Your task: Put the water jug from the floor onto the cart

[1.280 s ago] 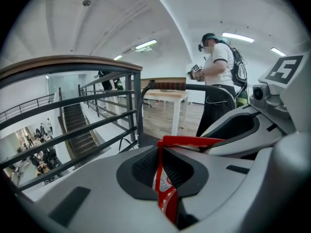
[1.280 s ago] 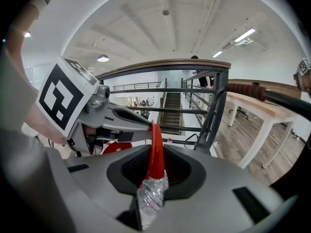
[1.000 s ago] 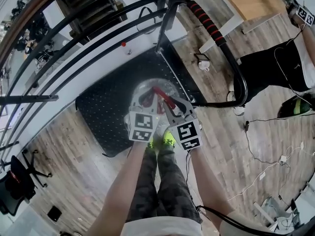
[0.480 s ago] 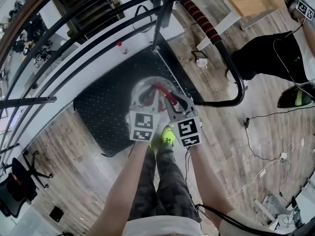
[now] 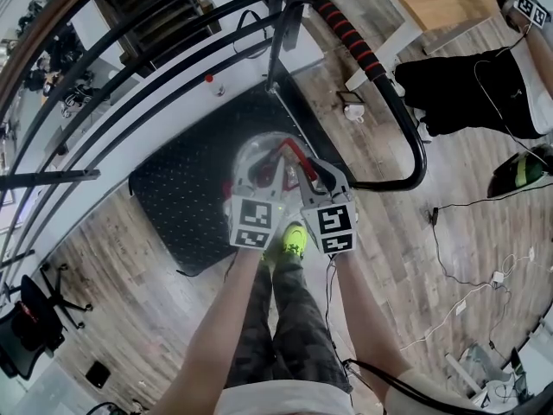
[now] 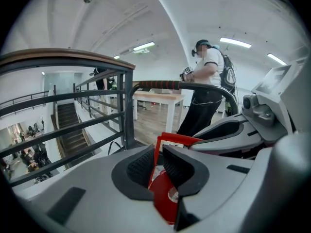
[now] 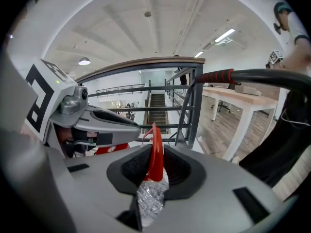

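The clear water jug (image 5: 262, 152) with its red handle (image 5: 290, 154) is over the black studded deck (image 5: 177, 199) of the cart, near the deck's right edge. I cannot tell whether it rests on the deck or hangs above it. My left gripper (image 5: 263, 180) and right gripper (image 5: 300, 178) sit side by side on the handle. In the left gripper view the left gripper (image 6: 156, 165) is shut on the red handle (image 6: 165, 195). In the right gripper view the right gripper (image 7: 156, 165) is shut on the red handle (image 7: 157, 152), with crinkled clear plastic (image 7: 149, 198) below.
The cart's push bar with a red and black grip (image 5: 352, 35) curves round on the right. A black railing (image 5: 130, 50) runs along the left, with a stairwell beyond. Another person (image 5: 471, 85) stands at the right near a wooden table (image 5: 432, 3). Cables (image 5: 467, 266) lie on the floor.
Both grippers and the jug have shifted a little over the cart's deck, the right gripper closing in toward the left one. The grip on the handle is the same.
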### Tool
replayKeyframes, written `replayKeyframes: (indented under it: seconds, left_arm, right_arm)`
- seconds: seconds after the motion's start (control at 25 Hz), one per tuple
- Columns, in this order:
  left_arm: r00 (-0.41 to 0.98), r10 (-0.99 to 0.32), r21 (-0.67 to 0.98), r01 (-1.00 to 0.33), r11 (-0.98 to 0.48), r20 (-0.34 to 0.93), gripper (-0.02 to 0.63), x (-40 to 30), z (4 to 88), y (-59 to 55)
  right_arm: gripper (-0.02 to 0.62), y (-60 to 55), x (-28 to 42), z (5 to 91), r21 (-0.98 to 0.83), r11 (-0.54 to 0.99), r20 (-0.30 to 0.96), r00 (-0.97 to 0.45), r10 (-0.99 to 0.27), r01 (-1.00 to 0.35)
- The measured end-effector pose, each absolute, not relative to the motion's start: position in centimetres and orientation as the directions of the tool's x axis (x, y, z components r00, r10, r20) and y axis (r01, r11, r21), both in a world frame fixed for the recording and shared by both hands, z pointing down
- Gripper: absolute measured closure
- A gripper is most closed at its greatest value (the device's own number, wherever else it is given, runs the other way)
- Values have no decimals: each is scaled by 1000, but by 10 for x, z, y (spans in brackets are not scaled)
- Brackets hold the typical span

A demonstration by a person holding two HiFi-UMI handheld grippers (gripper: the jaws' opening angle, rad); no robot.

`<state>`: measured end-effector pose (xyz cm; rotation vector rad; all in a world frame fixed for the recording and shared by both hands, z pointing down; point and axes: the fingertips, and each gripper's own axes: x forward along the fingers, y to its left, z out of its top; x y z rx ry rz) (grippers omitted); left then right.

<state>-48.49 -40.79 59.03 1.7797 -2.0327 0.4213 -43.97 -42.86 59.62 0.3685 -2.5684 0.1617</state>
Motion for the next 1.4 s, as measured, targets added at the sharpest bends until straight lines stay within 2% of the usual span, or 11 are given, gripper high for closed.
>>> replayKeyframes:
  seconds: [0.36, 0.76, 1.0, 1.4]
  left_arm:
    - [-100, -889, 26, -992, 124, 446, 575, -478, 586, -428]
    - [-90, -888, 34, -992, 118, 451, 568, -472, 586, -436]
    - [-94, -900, 20, -993, 113, 427, 568, -469, 576, -436]
    - [-100, -909, -1, -994, 109, 404, 568, -464, 562, -435]
  right_arm:
    - [520, -457, -437, 594, -48, 944, 499, -827, -261, -327]
    - [416, -461, -426, 600, -43, 938, 516, -811, -274, -344]
    - [388, -462, -418, 590, -16, 929, 475, -820, -317, -369]
    - [390, -458, -419, 567, -14, 931, 428, -844, -324, -365]
